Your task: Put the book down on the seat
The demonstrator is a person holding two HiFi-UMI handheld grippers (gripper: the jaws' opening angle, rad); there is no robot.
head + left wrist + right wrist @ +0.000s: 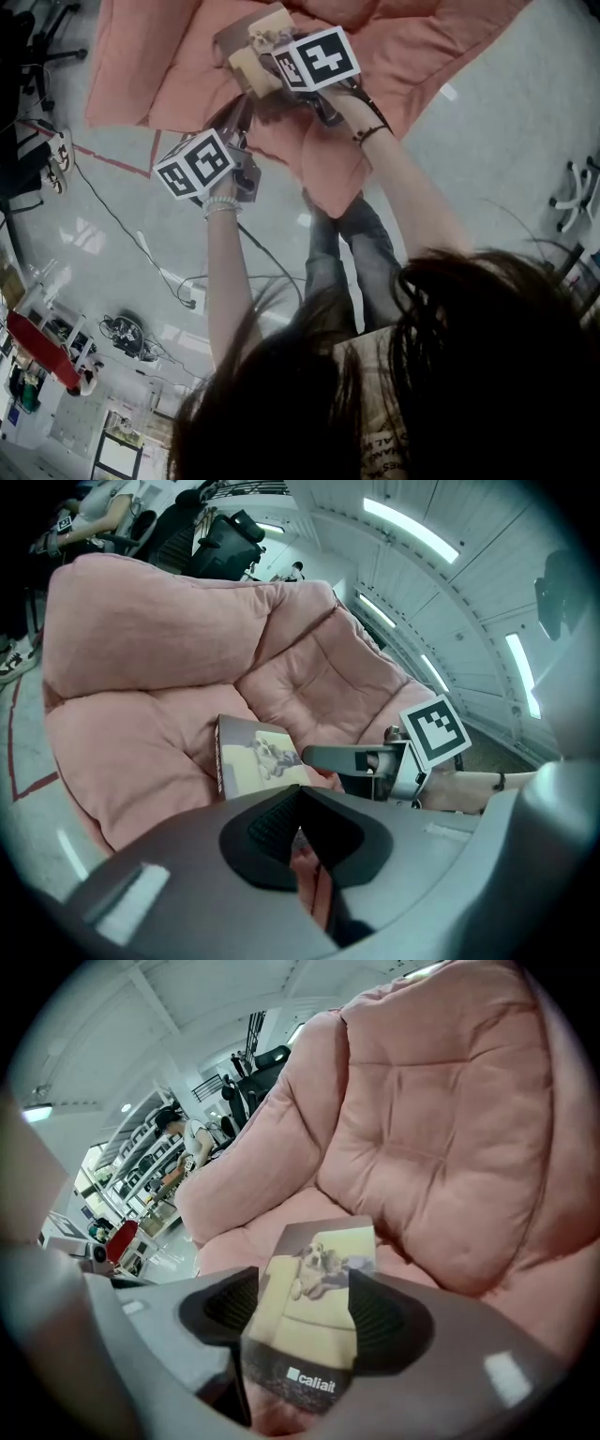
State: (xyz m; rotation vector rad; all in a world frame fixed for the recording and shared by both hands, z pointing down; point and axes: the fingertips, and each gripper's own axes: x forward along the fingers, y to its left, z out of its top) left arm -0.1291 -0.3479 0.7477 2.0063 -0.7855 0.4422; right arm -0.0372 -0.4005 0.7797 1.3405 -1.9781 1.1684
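The book (314, 1307), with a dog on a cream sofa on its cover, lies tilted on the pink cushioned seat (422, 1129). My right gripper (305, 1316) stands open around it, one pad on each side and neither pressing. In the left gripper view the book (258, 757) rests on the seat (141, 733), and one of the right gripper's fingers (328, 757) reaches over it. In the head view the book (246, 37) sits at the top on the seat (169, 66). My left gripper (300, 832) is shut and empty, held back near the seat's front edge (242, 122).
Grey floor with loose cables (141, 244) and a red tape line (112, 161) lies left of the seat. A white chair base (572, 192) stands at the right. Office chairs (225, 536) and a person (192, 1138) are behind the seat.
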